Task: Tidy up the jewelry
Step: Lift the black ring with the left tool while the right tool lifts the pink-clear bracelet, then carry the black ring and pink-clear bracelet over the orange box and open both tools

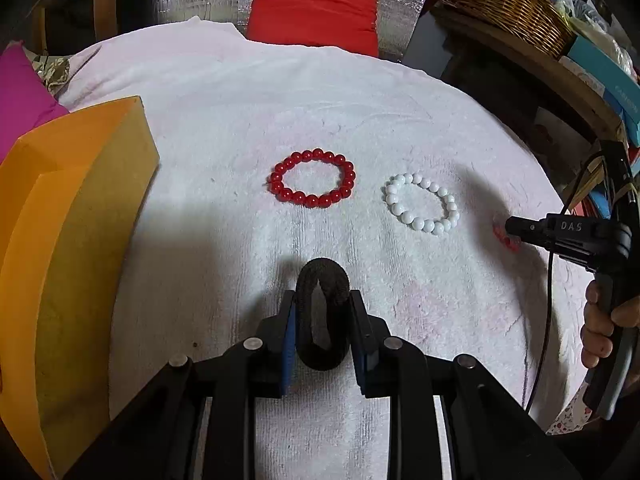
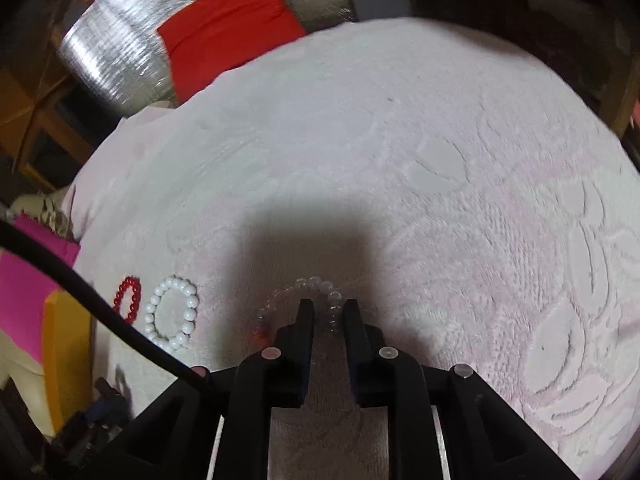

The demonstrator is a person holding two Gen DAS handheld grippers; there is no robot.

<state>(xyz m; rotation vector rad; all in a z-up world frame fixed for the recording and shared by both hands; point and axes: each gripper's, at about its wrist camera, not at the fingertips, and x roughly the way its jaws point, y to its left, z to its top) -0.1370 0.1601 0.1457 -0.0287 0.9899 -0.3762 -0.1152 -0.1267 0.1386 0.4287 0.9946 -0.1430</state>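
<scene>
My left gripper (image 1: 322, 304) is shut on a black fabric hair band (image 1: 322, 300), held just above the white towel (image 1: 224, 120). A red bead bracelet (image 1: 313, 177) and a white bead bracelet (image 1: 421, 203) lie flat on the towel ahead of it; both also show in the right wrist view, red (image 2: 128, 299) and white (image 2: 173, 312). My right gripper (image 2: 328, 307) is open, its fingers straddling the rim of a clear bead bracelet (image 2: 316, 284) lying on the towel. In the left wrist view the right gripper (image 1: 510, 230) sits at the far right over some red-orange beads (image 1: 505, 240).
An orange foam block (image 1: 76, 248) stands at the left edge of the towel. A magenta cushion (image 1: 20, 92) lies behind it. A red cushion (image 1: 316, 4) leans on silver foil at the back. A wicker basket (image 1: 508, 4) and boxes stand at the right.
</scene>
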